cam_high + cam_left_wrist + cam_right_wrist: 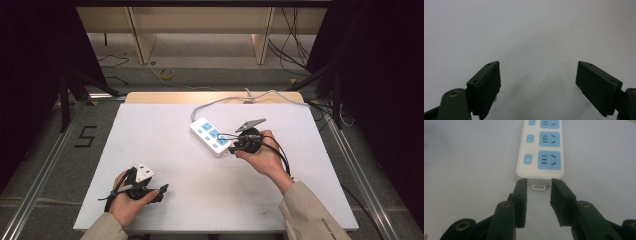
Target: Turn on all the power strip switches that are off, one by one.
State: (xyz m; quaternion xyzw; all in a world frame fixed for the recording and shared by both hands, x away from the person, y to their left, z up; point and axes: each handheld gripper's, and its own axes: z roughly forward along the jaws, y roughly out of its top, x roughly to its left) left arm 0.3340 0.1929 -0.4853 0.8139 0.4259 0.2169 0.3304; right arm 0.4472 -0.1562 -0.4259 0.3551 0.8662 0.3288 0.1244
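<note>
A white power strip (212, 134) with blue sockets lies a little right of the middle of the white table (200, 200), and its grey cord (220, 100) runs off the far edge. My right gripper (233, 148) sits at the strip's near end, held by a hand in a beige sleeve. In the right gripper view the jaws (539, 182) stand partly open, just short of the small hanging tab (539, 187) on the power strip (544, 150), with nothing between them. My left gripper (161, 193) rests at the table's near left, wide open (539, 65) over the bare surface.
Metal frame rails run along both sides of the table. A "5" mark (85, 136) is on the floor at the left. Wooden furniture legs and loose cables (295, 45) lie beyond the far edge.
</note>
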